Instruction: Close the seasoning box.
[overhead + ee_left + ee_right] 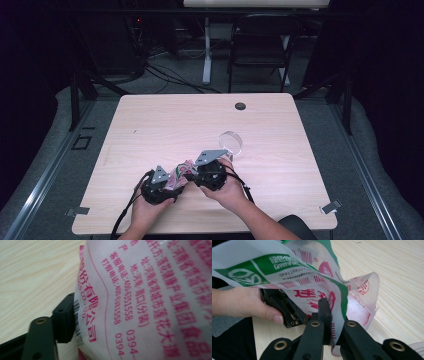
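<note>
high view / packet: printed plastic packet point(179, 175) held just above the near middle of the desk point(160, 125), stretched between both tools
high view / left tool: left tool point(167, 184) at the packet's left end, hand wrapped round its body
high view / right tool: right tool point(192, 172) at the packet's right end
high view / other: clear round lid-like dish point(230, 141) on the desk just beyond the right hand, untouched
left gripper view / packet: packet back point(150, 297) with pink print and a barcode, right up against the camera
left gripper view / tool state: one black jaw lies against the packet edge; other jaw hidden, cannot tell if clenched
right gripper view / tool state: right tool point(329, 322) clenched on the packet's crinkled edge point(322, 287)
right gripper view / other hand: left hand point(242, 302) and its tool behind the film
progress: looks like the pull-apart stage; both ends gripped, packet seems not yet torn open
left to do: tear it, likely empty it into the dish
</note>
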Available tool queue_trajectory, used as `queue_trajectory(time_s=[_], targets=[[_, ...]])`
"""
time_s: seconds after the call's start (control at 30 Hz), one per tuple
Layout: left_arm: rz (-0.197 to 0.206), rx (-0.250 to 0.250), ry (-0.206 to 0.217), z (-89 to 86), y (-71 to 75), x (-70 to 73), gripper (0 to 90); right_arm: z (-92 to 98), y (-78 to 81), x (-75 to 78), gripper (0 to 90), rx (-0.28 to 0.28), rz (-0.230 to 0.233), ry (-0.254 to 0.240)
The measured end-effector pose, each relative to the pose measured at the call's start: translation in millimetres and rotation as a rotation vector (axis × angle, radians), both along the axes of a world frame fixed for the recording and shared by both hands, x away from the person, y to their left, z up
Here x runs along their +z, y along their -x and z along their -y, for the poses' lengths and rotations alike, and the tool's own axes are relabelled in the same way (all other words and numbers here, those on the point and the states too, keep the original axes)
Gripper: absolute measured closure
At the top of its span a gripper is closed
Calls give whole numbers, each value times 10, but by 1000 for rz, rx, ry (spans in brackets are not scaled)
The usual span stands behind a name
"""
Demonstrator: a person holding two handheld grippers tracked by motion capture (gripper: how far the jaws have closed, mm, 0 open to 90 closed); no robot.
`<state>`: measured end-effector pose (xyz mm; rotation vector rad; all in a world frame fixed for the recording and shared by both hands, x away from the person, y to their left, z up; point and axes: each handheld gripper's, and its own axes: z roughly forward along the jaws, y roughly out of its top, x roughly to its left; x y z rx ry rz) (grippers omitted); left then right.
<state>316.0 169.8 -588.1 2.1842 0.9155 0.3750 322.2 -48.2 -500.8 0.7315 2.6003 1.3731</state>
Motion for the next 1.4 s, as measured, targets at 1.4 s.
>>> queue_trajectory(time_s=[1.4], targets=[[34, 20, 5, -25, 21, 70, 577, 27, 18, 49, 899, 2, 12, -35]])
